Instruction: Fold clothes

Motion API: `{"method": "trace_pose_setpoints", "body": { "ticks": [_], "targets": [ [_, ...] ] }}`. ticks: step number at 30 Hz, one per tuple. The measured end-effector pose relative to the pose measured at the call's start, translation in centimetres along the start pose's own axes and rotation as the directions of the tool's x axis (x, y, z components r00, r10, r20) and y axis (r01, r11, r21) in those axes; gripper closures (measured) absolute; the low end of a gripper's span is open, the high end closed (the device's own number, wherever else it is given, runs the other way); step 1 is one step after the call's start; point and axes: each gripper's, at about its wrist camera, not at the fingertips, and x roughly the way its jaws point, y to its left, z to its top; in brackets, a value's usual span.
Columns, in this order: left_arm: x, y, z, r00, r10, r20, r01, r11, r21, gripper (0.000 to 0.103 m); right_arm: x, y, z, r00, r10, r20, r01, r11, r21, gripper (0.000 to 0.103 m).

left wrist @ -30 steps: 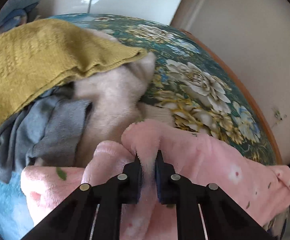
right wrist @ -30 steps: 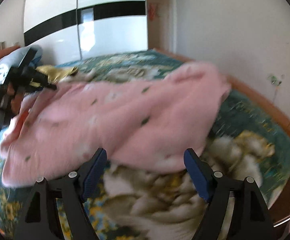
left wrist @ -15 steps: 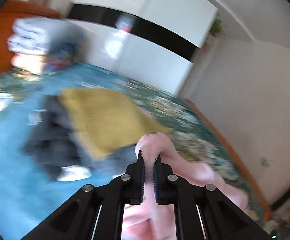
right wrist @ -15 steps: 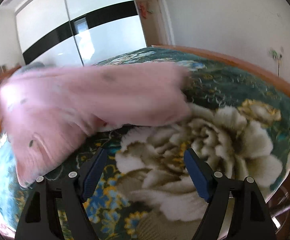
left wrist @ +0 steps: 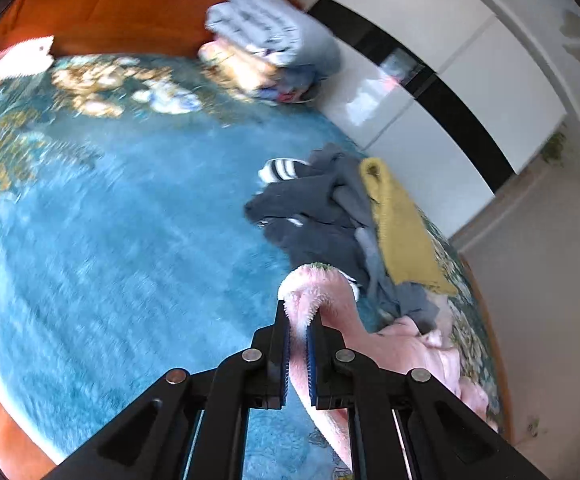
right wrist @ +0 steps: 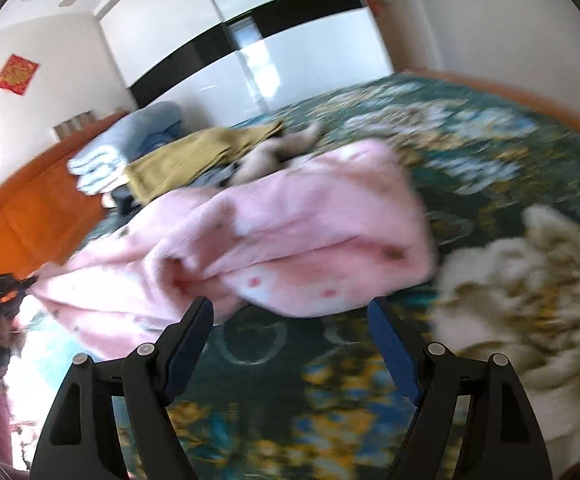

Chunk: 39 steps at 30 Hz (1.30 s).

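Left wrist view shows the bed (left wrist: 102, 216) filling most of the picture, its blue-green flowered cover now bare across the wide near stretch, where a second ago the same camera looked close into the clothes heap. The pink fleece garment (right wrist: 290, 240) has come away with it: earlier it lay spread beside the heap, and now it trails in a long, bunched band across the cover toward the left tongs (left wrist: 298, 344), whose pads are clamped on a fold of its edge. That reads as the garment being pulled clear onto open cover so it can be laid flat; no fold is made yet.

The right tongs (right wrist: 290, 344) stand wide apart with nothing between them, hovering just short of the garment's near hem, well placed to take a second corner.

Behind the garment sits the heap of unsorted clothes (left wrist: 322, 220), dark grey pieces with a mustard-yellow knit (left wrist: 402, 228) on top; the pink cloth's far part lies just beside it and may drag on it. Farther off, by the orange headboard (left wrist: 130, 4), is a stack of folded laundry (left wrist: 266, 40), well apart. The garment's own crumpling is the main obstacle to a clean fold.
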Motion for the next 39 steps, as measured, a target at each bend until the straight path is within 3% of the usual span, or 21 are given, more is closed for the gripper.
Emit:
{"method": "trace_pose_setpoints", "body": {
  "ticks": [2, 5, 9, 12, 13, 14, 16, 18, 20, 22, 23, 25, 26, 28, 29, 31, 33, 35, 37, 39],
  "targets": [
    [1.2, -0.3, -0.6, 1.000, 0.021, -0.012, -0.021, 0.999, 0.049, 0.096, 1.0, -0.9, 0.5, 1.000, 0.030, -0.006, -0.030, 0.997, 0.075, 0.023],
    [3.7, 1.3, -1.2, 0.998, 0.030, -0.061, -0.028, 0.999, 0.026, 0.096, 2.1, -2.3, 1.4, 0.996, 0.086, 0.004, -0.085, 0.977, 0.194, 0.023],
    [6.7, 2.7, -1.8, 0.991, 0.047, -0.124, -0.050, 0.999, -0.019, 0.096, 5.6, -3.0, 3.4, 0.963, 0.268, -0.014, -0.251, 0.916, 0.313, 0.023],
    [7.6, 2.4, -1.6, 0.992, 0.017, -0.122, -0.020, 0.999, -0.026, 0.096, 8.7, -3.9, 5.0, 0.962, 0.272, -0.034, -0.232, 0.874, 0.427, 0.024],
    [7.7, 2.1, -1.4, 0.993, 0.003, -0.114, -0.006, 1.000, -0.027, 0.096, 9.2, -4.2, 5.5, 0.965, 0.259, -0.035, -0.216, 0.866, 0.451, 0.033],
    [7.8, 1.9, -0.9, 0.995, -0.008, -0.104, 0.005, 1.000, -0.027, 0.096, 9.5, -4.3, 5.9, 0.970, 0.240, -0.037, -0.197, 0.864, 0.464, 0.057],
    [7.9, 1.3, -0.1, 0.997, -0.020, -0.076, 0.018, 1.000, -0.018, 0.096, 10.1, -4.3, 7.1, 0.984, 0.163, -0.071, -0.110, 0.871, 0.479, 0.083],
    [7.3, 0.0, 1.2, 1.000, -0.020, -0.019, 0.020, 0.999, 0.028, 0.097, 10.3, -3.6, 8.7, 0.987, 0.131, -0.092, -0.073, 0.879, 0.470, 0.086],
    [6.1, -1.5, 2.9, 0.996, -0.067, 0.052, 0.064, 0.996, 0.062, 0.098, 10.4, -2.0, 11.8, 0.989, 0.117, -0.095, -0.067, 0.903, 0.424, 0.086],
    [3.5, -2.7, 5.5, 0.980, -0.134, 0.149, 0.123, 0.989, 0.078, 0.098, 9.7, 1.3, 16.1, 0.989, 0.130, -0.072, -0.097, 0.932, 0.349, 0.087],
    [1.4, -2.8, 6.9, 0.963, -0.162, 0.217, 0.145, 0.985, 0.090, 0.098, 9.0, 3.2, 18.3, 0.989, 0.139, -0.042, -0.120, 0.946, 0.302, 0.087],
    [-2.8, -3.1, 9.5, 0.912, -0.215, 0.348, 0.186, 0.976, 0.117, 0.098, 6.4, 7.6, 22.7, 0.981, 0.181, 0.063, -0.189, 0.965, 0.179, 0.088],
    [-4.7, -3.0, 10.5, 0.886, -0.218, 0.409, 0.179, 0.975, 0.132, 0.098, 5.2, 9.9, 24.7, 0.970, 0.211, 0.118, -0.224, 0.968, 0.110, 0.088],
    [-7.5, -1.9, 11.3, 0.846, -0.164, 0.508, 0.100, 0.984, 0.151, 0.098, 3.5, 14.5, 27.5, 0.940, 0.275, 0.204, -0.275, 0.961, -0.031, 0.088],
    [-7.6, -0.9, 11.3, 0.848, -0.126, 0.515, 0.064, 0.989, 0.137, 0.098, 3.6, 16.3, 28.1, 0.935, 0.288, 0.207, -0.278, 0.957, -0.080, 0.088],
    [-6.1, 1.8, 10.8, 0.881, -0.039, 0.472, -0.001, 0.996, 0.085, 0.098, 6.0, 19.3, 28.6, 0.949, 0.273, 0.158, -0.250, 0.956, -0.155, 0.088],
    [-2.8, 5.2, 9.8, 0.933, 0.050, 0.356, -0.054, 0.999, 0.000, 0.098, 10.5, 20.4, 27.7, 0.973, 0.224, 0.060, -0.211, 0.962, -0.173, 0.087],
    [1.2, 8.7, 8.1, 0.972, 0.104, 0.209, -0.085, 0.991, -0.101, 0.098, 16.3, 20.4, 25.7, 0.984, 0.166, -0.069, -0.175, 0.973, -0.153, 0.087],
    [3.8, 11.0, 6.2, 0.986, 0.124, 0.115, -0.104, 0.981, -0.163, 0.098, 20.9, 19.4, 22.7, 0.973, 0.142, -0.184, -0.165, 0.980, -0.114, 0.087],
    [5.7, 12.0, 4.7, 0.988, 0.141, 0.061, -0.128, 0.974, -0.186, 0.098, 22.9, 18.0, 20.2, 0.961, 0.129, -0.243, -0.157, 0.983, -0.100, 0.087]
  ]
}}
